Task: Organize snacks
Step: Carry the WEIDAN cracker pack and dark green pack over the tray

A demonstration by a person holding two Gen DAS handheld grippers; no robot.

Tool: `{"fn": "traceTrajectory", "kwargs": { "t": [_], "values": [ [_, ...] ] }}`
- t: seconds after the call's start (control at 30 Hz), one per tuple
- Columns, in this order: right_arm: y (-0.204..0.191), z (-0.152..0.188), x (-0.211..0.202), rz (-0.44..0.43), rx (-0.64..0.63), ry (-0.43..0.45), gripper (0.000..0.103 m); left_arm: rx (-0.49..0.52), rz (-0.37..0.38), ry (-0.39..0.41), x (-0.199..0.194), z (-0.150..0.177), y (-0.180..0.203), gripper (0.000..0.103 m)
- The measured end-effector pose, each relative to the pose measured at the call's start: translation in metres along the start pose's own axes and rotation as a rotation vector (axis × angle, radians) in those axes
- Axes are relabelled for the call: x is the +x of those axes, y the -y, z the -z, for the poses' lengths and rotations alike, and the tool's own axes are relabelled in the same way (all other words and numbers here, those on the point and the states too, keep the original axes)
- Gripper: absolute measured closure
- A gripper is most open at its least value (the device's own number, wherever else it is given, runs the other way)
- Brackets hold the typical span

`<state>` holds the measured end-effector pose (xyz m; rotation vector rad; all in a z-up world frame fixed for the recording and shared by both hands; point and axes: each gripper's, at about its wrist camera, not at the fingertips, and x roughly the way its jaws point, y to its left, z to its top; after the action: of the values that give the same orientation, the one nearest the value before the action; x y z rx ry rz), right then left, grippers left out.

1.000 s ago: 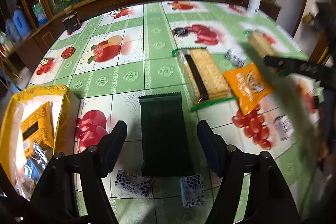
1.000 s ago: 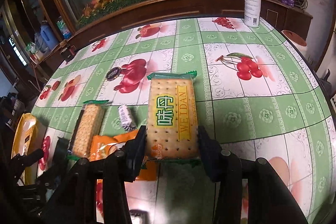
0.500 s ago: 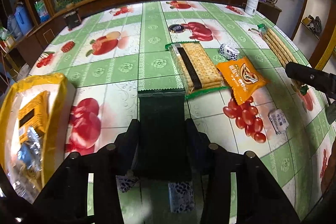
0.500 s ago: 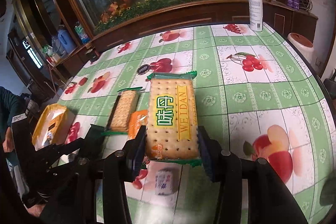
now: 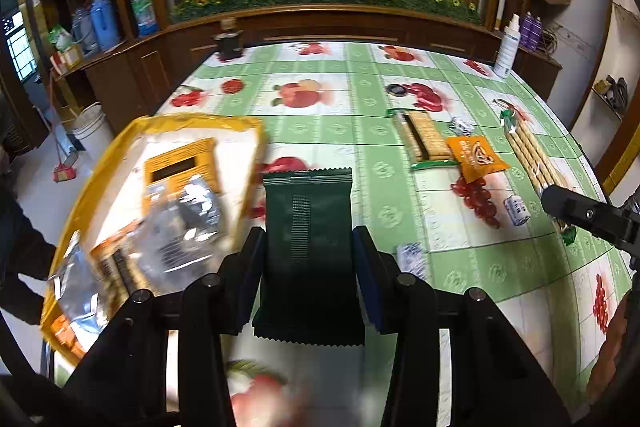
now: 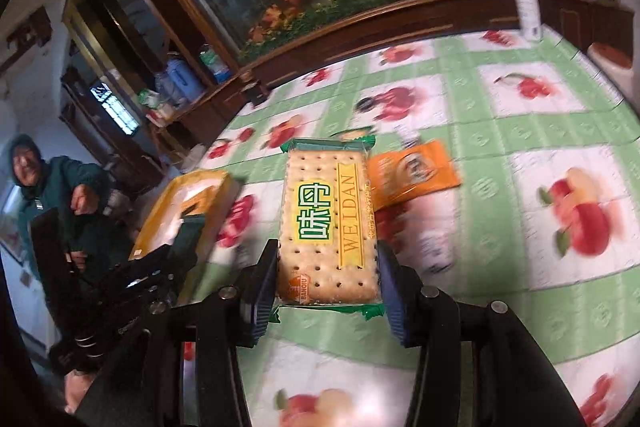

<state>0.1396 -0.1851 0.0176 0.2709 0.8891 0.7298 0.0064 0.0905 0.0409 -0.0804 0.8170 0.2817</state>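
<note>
My left gripper point(image 5: 308, 251) is shut on a dark green snack packet point(image 5: 308, 227) and holds it above the table, just right of a yellow-rimmed box point(image 5: 92, 179) that holds several snacks. My right gripper point(image 6: 328, 267) is shut on a WEIDAN cracker pack point(image 6: 328, 219), lifted over the table. In the right wrist view the yellow box point(image 6: 160, 215) lies to the left, with the left gripper point(image 6: 176, 251) and its green packet beside it.
On the green fruit-print tablecloth point(image 5: 360, 131) lie a cracker pack point(image 5: 420, 139), an orange packet point(image 5: 476, 155), a long biscuit sleeve point(image 5: 532, 155) and small wrapped candies point(image 5: 516, 211). A spray bottle point(image 5: 506, 47) stands at the far right. A person point(image 6: 44, 187) is at the left.
My left gripper closed on the green packet, lifted it and moved left toward the yellow box. My right gripper carried the cracker pack up and to the left.
</note>
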Motion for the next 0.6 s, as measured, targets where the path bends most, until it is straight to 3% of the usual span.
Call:
{"fn": "traceTrajectory", "kwargs": {
  "t": [0.13, 0.3, 0.6],
  "values": [
    [-0.018, 0.015, 0.003, -0.092, 0.026, -0.034, 0.056, -0.057, -0.047, 0.009, -0.015, 0.014, -0.036, 0.061],
    [-0.048, 0.028, 0.012, -0.145, 0.007, -0.07, 0.056, -0.118, -0.096, -0.003, -0.022, 0.031, -0.08, 0.061],
    [-0.106, 0.033, 0.039, -0.233, -0.053, -0.126, 0.056, -0.199, -0.114, 0.002, -0.028, 0.042, -0.127, 0.061]
  ]
}}
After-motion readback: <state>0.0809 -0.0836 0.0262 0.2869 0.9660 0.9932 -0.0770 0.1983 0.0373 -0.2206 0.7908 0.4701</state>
